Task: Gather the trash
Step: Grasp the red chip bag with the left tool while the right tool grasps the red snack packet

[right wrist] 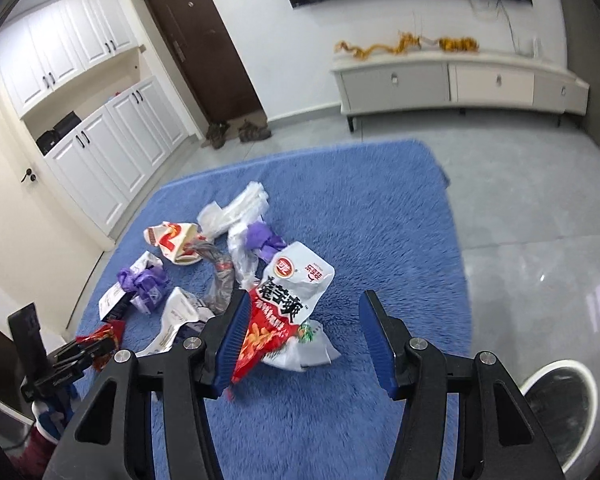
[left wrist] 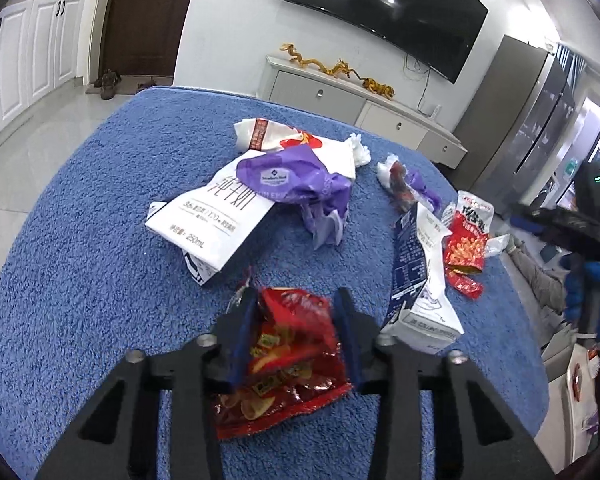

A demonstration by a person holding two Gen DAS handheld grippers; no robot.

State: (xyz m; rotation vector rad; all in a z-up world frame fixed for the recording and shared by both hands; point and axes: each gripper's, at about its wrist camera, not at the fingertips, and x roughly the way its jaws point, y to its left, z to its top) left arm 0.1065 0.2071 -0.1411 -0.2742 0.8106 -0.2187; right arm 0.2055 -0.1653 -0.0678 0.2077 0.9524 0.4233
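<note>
1. My left gripper [left wrist: 296, 312] is clamped on a red snack bag [left wrist: 284, 364], pads pressing both its sides, just above the blue rug [left wrist: 80, 280].
2. My right gripper [right wrist: 304, 316] stands open over a red-and-white snack packet [right wrist: 284, 308]; the left pad touches it, the right pad is well clear.
3. Beyond lie a flattened milk carton [left wrist: 208, 220], a purple bag [left wrist: 296, 180], and a blue-and-white carton [left wrist: 416, 276].

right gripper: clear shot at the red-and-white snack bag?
Probably yes. The right gripper is open, with the snack bag lying on the blue rug already partly between its jaws, against the left one. Nothing covers the bag; only a white wrapper lies under it.
</note>
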